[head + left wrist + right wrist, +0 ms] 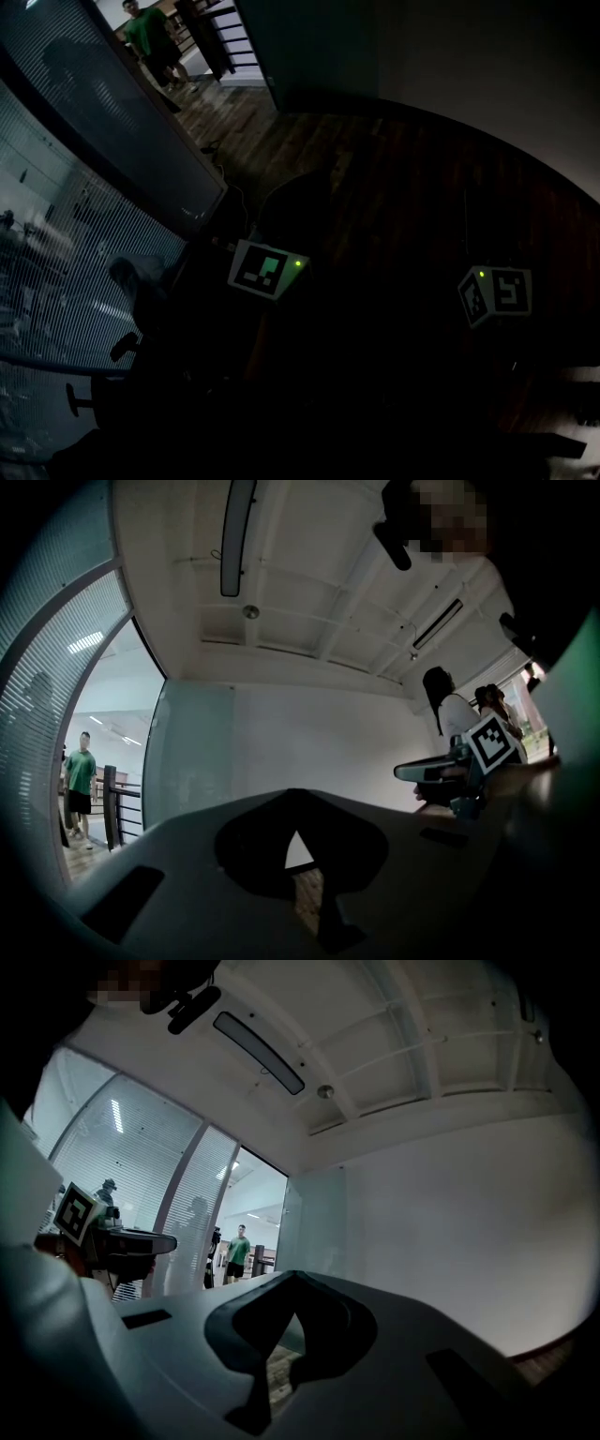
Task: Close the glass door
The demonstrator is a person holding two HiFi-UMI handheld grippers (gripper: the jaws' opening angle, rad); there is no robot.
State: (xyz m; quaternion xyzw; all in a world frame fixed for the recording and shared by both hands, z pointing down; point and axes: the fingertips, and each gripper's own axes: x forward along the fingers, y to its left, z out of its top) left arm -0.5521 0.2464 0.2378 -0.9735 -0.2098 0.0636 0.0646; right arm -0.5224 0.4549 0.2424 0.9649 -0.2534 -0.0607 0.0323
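Both of your tools, the left gripper (295, 794) and the right gripper (295, 1277), have their jaws shut with nothing in them. The glass door (197, 761) stands tall, well ahead of you and a bit left of the left jaws. Its left edge is next to the open doorway (98, 771). Your left gripper looks nearer to it. The wood floor (309, 159) in between gives you room to move.

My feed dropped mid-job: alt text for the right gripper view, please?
The right gripper, shut and empty, points toward an open doorway; the glass door stands open just right of it, beside a white wall. A person in green stands beyond the doorway; the left gripper shows at far left.
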